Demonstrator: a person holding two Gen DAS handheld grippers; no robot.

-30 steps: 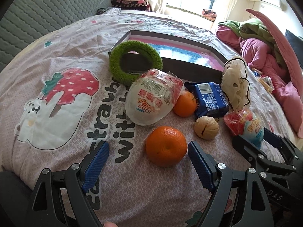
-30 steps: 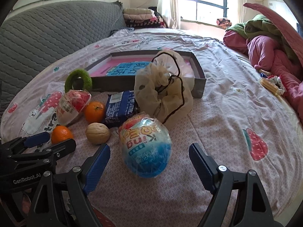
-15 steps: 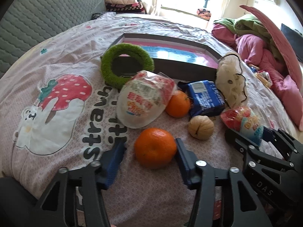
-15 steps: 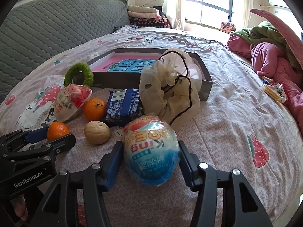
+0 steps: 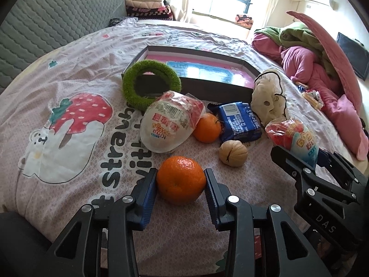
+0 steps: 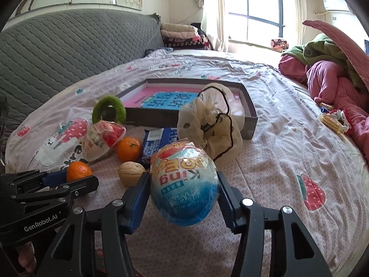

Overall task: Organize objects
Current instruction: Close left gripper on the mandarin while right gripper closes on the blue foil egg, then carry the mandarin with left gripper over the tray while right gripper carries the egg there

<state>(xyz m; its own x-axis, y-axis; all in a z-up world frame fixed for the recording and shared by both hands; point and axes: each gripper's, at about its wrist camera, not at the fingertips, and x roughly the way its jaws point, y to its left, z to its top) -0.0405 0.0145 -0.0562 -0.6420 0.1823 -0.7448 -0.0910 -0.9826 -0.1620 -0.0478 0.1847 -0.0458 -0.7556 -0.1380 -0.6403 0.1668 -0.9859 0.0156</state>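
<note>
Two round, glossy orange mandarins (image 5: 181, 179)

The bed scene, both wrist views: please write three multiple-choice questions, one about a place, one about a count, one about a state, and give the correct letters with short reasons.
1. Where does the green ring stand?
A. inside the box
B. leaning on the box's outer wall
C. on the pillow

2. How many oranges are on the bed?
A. one
B. two
C. four

3. What is between the pads of the right claw?
A. the walnut
B. nothing
C. the blue wrapped egg

Answers: 1 B, the ring props against the front wall. 2 B, the near orange sits in the left claw, the far orange by the blue packet. 3 C, both pads touch the egg; the walnut lies beside it.
</note>
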